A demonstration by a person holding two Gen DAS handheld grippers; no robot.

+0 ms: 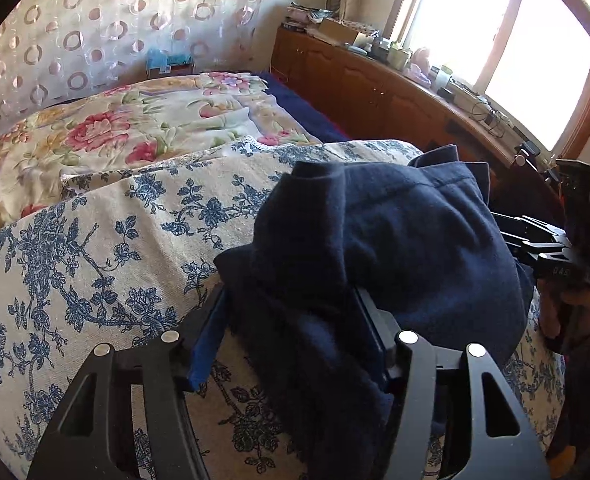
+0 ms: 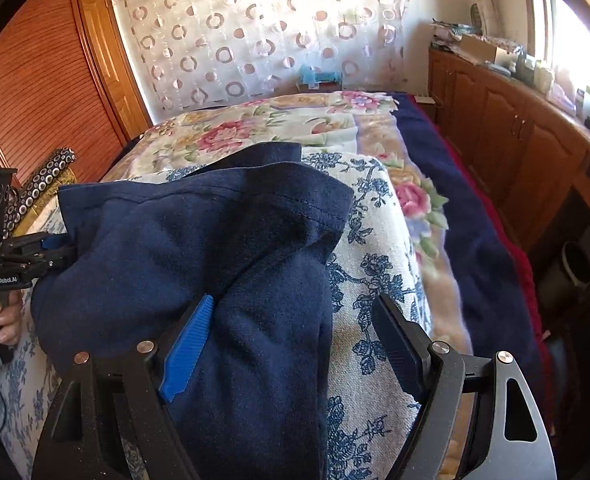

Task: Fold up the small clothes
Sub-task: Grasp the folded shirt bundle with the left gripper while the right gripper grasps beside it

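Observation:
A navy blue garment (image 1: 395, 232) (image 2: 195, 240) lies bunched on a white bedspread with blue flowers (image 1: 95, 260) (image 2: 375, 280). In the left wrist view my left gripper (image 1: 291, 296) stands open around a thick fold of it. The cloth drapes over the right finger, and the blue left pad (image 1: 207, 344) shows beside it. My right gripper (image 2: 295, 304) is open wide: the garment rests against its blue left pad (image 2: 187, 344), and the other finger hangs over bare bedspread. Each gripper also shows in the other's view, the left gripper (image 2: 61, 250) at the garment's left edge and the right gripper (image 1: 535, 240) at its right edge.
Behind the bedspread a pink-flowered blanket (image 1: 135, 132) and a dark blue blanket (image 2: 475, 220) cover the bed. Wooden cabinets (image 2: 515, 140) with clutter on top run along the right under a bright window (image 1: 495, 40). A curtain with rings (image 2: 255, 32) hangs at the back. A hand (image 2: 3, 320) grips the left handle.

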